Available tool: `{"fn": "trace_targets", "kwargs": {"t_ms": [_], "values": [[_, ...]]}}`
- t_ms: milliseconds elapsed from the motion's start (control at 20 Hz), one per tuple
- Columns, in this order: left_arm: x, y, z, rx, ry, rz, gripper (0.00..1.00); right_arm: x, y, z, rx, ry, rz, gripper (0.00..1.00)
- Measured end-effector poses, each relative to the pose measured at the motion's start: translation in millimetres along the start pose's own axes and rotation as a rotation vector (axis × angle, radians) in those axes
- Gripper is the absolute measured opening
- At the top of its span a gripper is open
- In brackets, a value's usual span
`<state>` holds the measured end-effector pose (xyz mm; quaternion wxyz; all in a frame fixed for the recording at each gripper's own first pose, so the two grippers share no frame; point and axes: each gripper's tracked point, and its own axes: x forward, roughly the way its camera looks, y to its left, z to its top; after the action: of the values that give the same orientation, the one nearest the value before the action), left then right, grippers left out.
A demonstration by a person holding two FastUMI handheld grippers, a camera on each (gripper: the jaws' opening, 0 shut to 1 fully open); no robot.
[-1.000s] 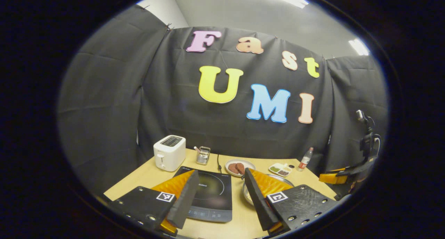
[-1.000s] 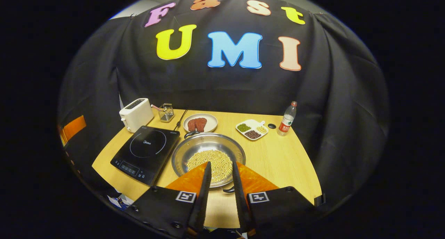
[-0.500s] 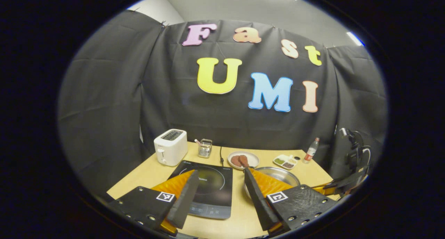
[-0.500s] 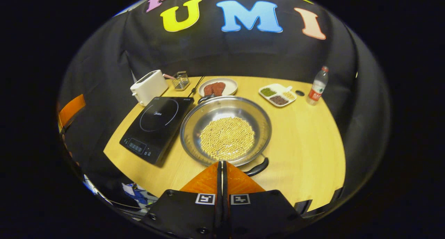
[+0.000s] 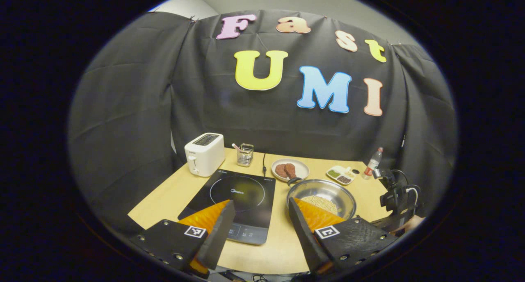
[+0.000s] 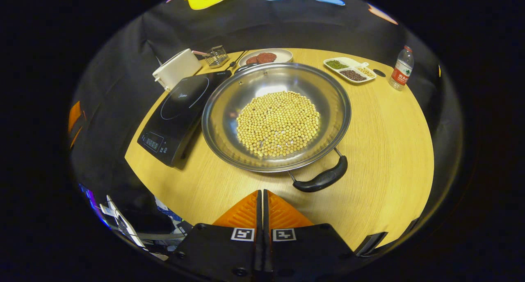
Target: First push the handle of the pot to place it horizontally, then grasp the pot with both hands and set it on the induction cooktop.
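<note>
A wide steel pot (image 6: 229,97) full of pale beans (image 6: 279,123) sits on the wooden table (image 6: 389,142), right of the black induction cooktop (image 6: 180,110). Its near black handle (image 6: 322,179) points toward me and slightly right; a far handle (image 6: 242,67) lies by the plate. My right gripper (image 6: 261,194) is shut on nothing, just short of the near handle. In the left gripper view, my left gripper (image 5: 260,206) is open above the table's front, between cooktop (image 5: 238,192) and pot (image 5: 324,196). The right gripper's body (image 5: 396,202) shows at the right edge there.
Along the back stand a white toaster (image 6: 176,69), a wire holder (image 6: 216,55), a plate of brown meat (image 6: 264,57), a divided snack dish (image 6: 348,69) and a small bottle (image 6: 401,73). Bare table lies right of the pot.
My right gripper went from open to shut and dropped closer to the pot's near handle. The left gripper view tilted down, bringing more of the table and pot into sight.
</note>
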<state>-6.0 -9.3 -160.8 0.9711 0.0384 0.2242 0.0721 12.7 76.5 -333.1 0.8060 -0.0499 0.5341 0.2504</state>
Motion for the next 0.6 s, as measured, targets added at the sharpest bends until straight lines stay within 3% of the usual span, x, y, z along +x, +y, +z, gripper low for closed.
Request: {"fn": "trace_targets", "kwargs": {"t_ms": [350, 400, 600], "values": [[7.0, -12.4, -5.6, 0.042, 0.028, 0.023, 0.81, 24.4, -11.6, 8.2, 0.004, 0.029, -0.006, 0.02], [6.9, -14.6, -3.6, 0.06, 0.027, 0.026, 0.77, 25.3, -10.4, 7.5, 0.002, 0.03, -0.003, 0.02], [6.2, -32.6, -3.8, 0.077, 0.028, 0.004, 0.81, 29.5, -14.5, 10.4, -0.009, 0.033, -0.012, 0.02]]}}
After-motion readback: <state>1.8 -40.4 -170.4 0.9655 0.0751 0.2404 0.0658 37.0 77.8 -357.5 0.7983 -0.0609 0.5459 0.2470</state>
